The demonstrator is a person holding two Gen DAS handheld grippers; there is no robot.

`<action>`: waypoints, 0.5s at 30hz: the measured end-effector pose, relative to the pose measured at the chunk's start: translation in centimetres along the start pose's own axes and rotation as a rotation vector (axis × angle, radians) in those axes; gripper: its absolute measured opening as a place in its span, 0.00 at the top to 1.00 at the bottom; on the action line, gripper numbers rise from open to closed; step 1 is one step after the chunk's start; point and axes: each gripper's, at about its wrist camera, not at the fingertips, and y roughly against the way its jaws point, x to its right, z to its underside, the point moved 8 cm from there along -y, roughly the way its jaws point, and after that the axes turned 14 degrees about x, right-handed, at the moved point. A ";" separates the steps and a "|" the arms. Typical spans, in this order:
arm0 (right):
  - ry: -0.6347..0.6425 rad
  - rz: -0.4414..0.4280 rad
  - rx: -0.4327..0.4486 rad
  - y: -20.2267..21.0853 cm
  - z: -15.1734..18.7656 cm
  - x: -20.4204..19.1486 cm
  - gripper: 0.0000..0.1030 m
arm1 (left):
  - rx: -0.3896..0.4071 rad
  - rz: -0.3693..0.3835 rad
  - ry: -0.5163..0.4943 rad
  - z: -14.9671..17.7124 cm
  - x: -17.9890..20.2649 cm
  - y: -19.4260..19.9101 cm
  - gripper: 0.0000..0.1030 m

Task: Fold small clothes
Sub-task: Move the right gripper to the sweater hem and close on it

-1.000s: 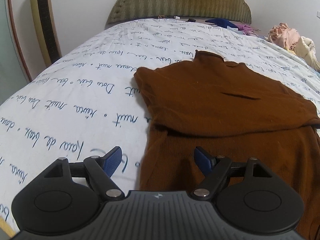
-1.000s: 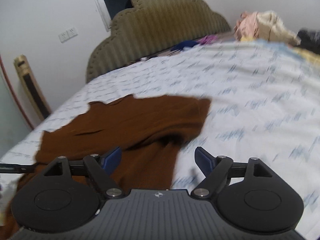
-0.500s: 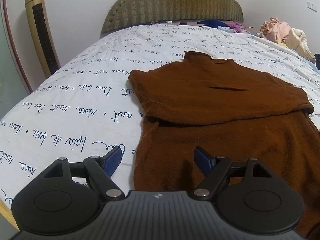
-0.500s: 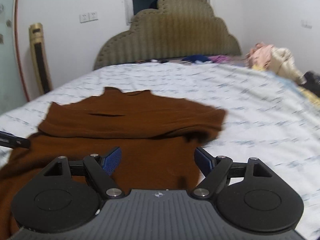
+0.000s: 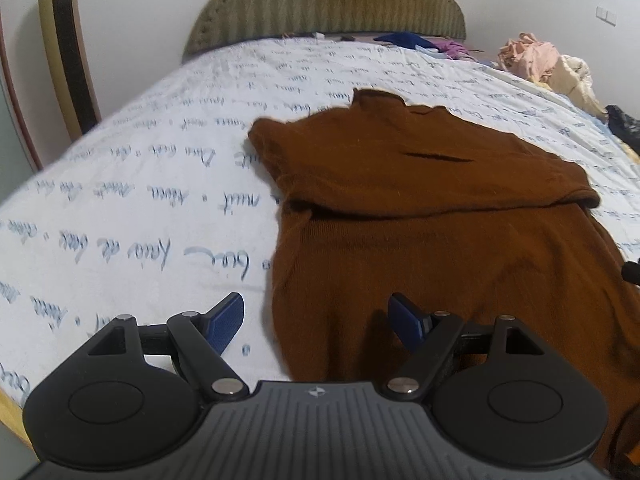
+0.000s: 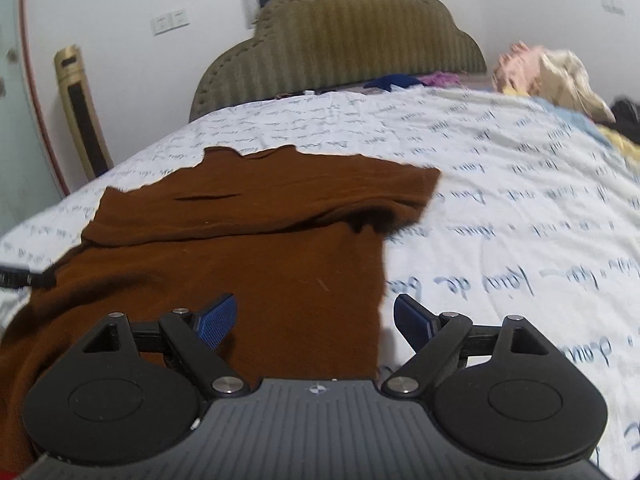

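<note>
A brown knit sweater (image 5: pixel 432 216) lies flat on the bed, its sleeves folded across the chest, collar toward the headboard. My left gripper (image 5: pixel 318 318) is open and empty, low over the sweater's near left edge, one finger over the sheet and one over the cloth. In the right wrist view the sweater (image 6: pixel 256 248) fills the left half. My right gripper (image 6: pixel 314 320) is open and empty, straddling the sweater's near right edge. The tip of the left gripper (image 6: pixel 24 279) shows at the far left.
The bed sheet (image 5: pixel 132 208) is white with blue handwriting print. A padded olive headboard (image 6: pixel 344 40) stands at the far end. Loose clothes are piled at the far right (image 5: pixel 536 60), and dark and purple garments (image 5: pixel 420 42) lie by the headboard. A gold tower fan (image 6: pixel 82 108) stands at the left wall.
Both grippers have pulled back toward the sweater's near hem and lowered. The right one has swung to face the headboard and sits over the right edge. The sweater has not moved.
</note>
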 end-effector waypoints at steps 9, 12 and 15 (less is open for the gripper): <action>-0.058 -0.066 -0.075 -0.1 2.3 -0.2 0.52 | -0.053 0.122 0.125 1.7 -0.6 -1.2 0.28; -0.049 -0.097 -0.084 -0.5 2.4 -1.3 0.82 | -0.055 0.151 0.119 1.5 0.3 -1.6 0.63; -0.049 -0.125 -0.069 -0.1 2.2 -2.0 0.83 | -0.072 0.181 0.087 1.4 1.6 -1.5 0.90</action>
